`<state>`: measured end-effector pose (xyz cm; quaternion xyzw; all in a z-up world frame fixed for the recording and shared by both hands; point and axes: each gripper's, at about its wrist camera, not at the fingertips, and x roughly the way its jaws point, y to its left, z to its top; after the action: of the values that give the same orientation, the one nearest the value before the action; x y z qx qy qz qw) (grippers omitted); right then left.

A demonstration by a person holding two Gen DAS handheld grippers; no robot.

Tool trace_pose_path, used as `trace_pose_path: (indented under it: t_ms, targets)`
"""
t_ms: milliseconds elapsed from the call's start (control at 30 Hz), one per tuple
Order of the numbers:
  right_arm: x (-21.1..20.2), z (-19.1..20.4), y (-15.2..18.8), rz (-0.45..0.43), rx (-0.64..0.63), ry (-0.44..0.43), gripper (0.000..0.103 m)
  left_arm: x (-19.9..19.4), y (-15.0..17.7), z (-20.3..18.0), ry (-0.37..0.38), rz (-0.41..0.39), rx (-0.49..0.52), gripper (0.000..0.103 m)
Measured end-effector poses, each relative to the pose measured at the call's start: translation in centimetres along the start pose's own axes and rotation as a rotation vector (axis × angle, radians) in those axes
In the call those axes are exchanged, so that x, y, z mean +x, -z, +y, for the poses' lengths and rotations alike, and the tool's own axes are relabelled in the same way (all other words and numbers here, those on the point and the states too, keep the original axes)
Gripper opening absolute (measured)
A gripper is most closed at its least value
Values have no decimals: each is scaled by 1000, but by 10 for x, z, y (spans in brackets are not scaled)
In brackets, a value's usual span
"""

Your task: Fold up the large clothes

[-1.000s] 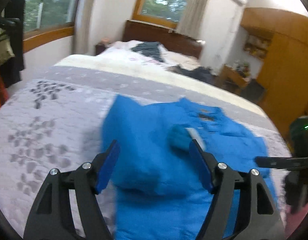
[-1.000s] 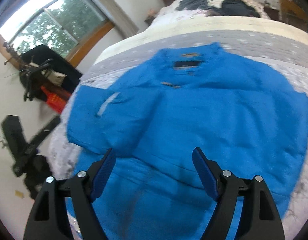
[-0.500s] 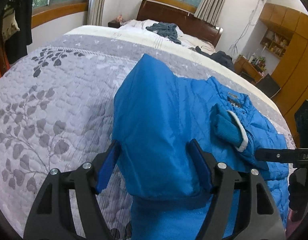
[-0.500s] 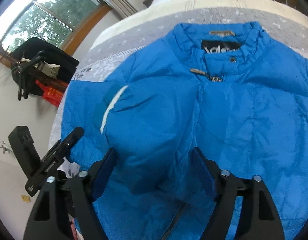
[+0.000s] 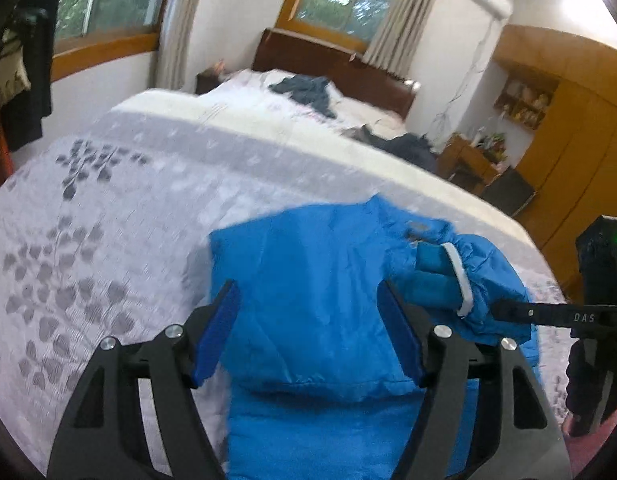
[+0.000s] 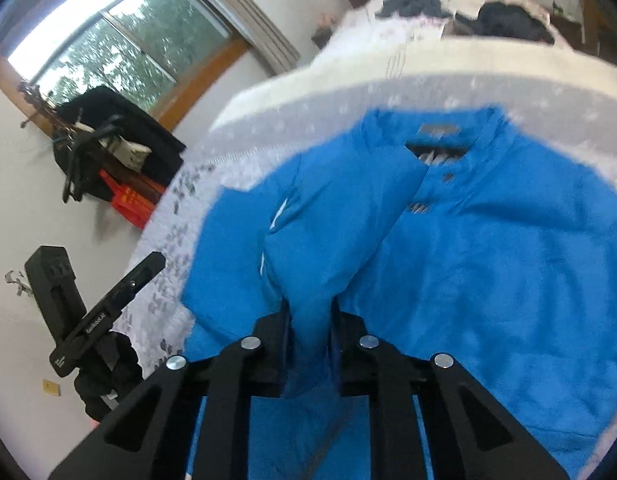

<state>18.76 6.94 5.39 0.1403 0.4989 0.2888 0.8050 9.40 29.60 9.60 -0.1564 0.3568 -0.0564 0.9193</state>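
Observation:
A bright blue padded jacket [image 6: 488, 264] lies front up on the grey leaf-patterned bedspread [image 5: 88, 240], collar toward the headboard. One sleeve is folded across the chest, its white-trimmed cuff [image 5: 456, 280] lying on top. My right gripper [image 6: 308, 312] is shut on a bunched fold of that sleeve [image 6: 328, 240] and lifts it a little. My left gripper [image 5: 308, 328] hovers open over the jacket's folded left edge [image 5: 308, 272], nothing between its blue pads. The right gripper's black body [image 5: 588, 316] shows at the right of the left wrist view.
Dark clothes [image 5: 304, 92] lie on the far bed by the wooden headboard [image 5: 340, 68]. A wooden wardrobe [image 5: 568, 128] stands at the right. A coat rack with dark garments [image 6: 108, 140] stands by the window. The left gripper's body [image 6: 92, 320] shows at the bed's left edge.
My right gripper has shut on the folded sleeve, having been open half a second ago. Both views have pulled back and tilted up, so the jacket looks smaller. The left gripper stays open.

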Motion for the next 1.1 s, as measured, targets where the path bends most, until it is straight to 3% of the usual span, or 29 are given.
trace_pose_path:
  t_ms: [133, 267, 433, 733, 800, 833, 900, 967, 1100]
  targets:
    - [-40, -22, 2, -62, 35, -24, 15, 7, -1, -25, 60, 12, 33, 70]
    - [-52, -49, 10, -81, 75, 7, 15, 40, 10, -42, 110, 95, 32, 69]
    - [-38, -89, 16, -51, 157, 8, 16, 77, 20, -36, 103, 183, 15, 65]
    - [5, -127, 29, 22, 239, 21, 25, 88, 26, -33, 66, 198, 50, 64]
    - [-1, -123, 29, 21, 221, 53, 31, 85, 25, -35, 63, 199, 52, 64]
    - [-6, -119, 29, 13, 207, 88, 40, 81, 24, -34, 63, 199, 51, 64]
    - [-21, -103, 27, -31, 151, 209, 54, 73, 21, -36, 59, 187, 49, 68]
    - [-37, -82, 24, -81, 67, 327, 58, 64, 17, -40, 11, 165, 73, 70]
    - [-27, -41, 15, -61, -69, 372, 64, 59, 15, -46, -2, 144, 102, 73]
